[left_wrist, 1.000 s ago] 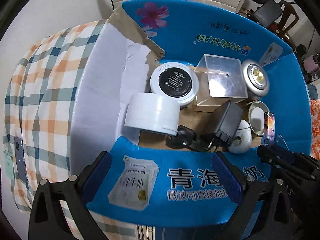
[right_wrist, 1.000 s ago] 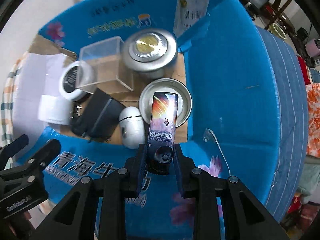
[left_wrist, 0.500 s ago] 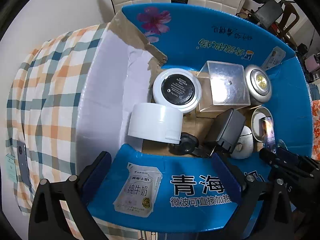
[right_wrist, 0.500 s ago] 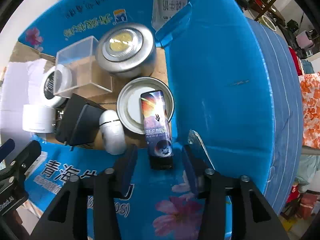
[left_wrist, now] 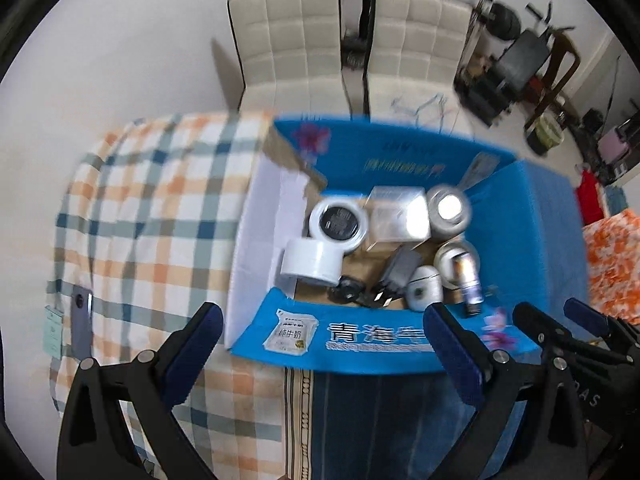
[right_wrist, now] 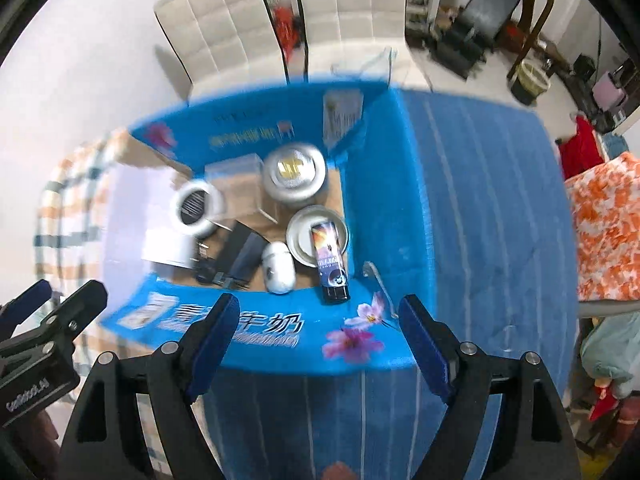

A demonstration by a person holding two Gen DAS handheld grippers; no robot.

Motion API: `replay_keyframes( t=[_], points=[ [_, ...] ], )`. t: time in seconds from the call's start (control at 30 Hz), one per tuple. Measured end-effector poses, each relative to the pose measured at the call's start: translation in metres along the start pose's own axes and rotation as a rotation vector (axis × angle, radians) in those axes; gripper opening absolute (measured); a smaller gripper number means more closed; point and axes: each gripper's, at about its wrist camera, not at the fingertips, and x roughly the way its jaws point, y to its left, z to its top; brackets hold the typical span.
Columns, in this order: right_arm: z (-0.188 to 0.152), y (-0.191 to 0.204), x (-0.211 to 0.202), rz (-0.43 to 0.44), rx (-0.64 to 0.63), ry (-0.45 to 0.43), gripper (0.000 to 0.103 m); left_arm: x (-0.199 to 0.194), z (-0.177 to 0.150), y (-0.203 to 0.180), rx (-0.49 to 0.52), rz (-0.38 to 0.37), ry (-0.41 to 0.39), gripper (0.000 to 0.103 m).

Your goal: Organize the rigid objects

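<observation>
The right gripper [right_wrist: 320, 344] has its jaws spread wide, with nothing between them. Ahead of the jaws sits an open blue cardboard box [right_wrist: 380, 208] with flower prints on its flaps. Just beyond the jaws, a slim dark printed case [right_wrist: 329, 258] leans with its lower end on the box's near flap and its upper end over a round metal tin lid [right_wrist: 300, 236]. Left of it lies a white egg-shaped object [right_wrist: 278, 268], then a black power adapter [right_wrist: 240, 256]. Farther ahead are a round silver puck light [right_wrist: 294, 174], a clear plastic box [right_wrist: 236, 184] and a white jar [right_wrist: 196, 208]. The other gripper [right_wrist: 52, 300] shows far left of the jaws.
</observation>
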Motion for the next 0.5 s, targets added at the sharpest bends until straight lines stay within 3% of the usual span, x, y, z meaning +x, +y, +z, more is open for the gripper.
replay_keyframes(
  t=[0.27, 0.5],
  points=[
    [-0.012, 0.01, -0.118, 0.065, -0.001, -0.157, 0.089, -0.103, -0.001, -0.007, 0.026, 0.019, -0.162, 0.103],
    [-0.027, 0.013, -0.188, 0.032, -0.044, -0.258, 0.092, -0.145, -0.011, -0.011, 0.037, 0.019, -0.216, 0.103]
  ],
)
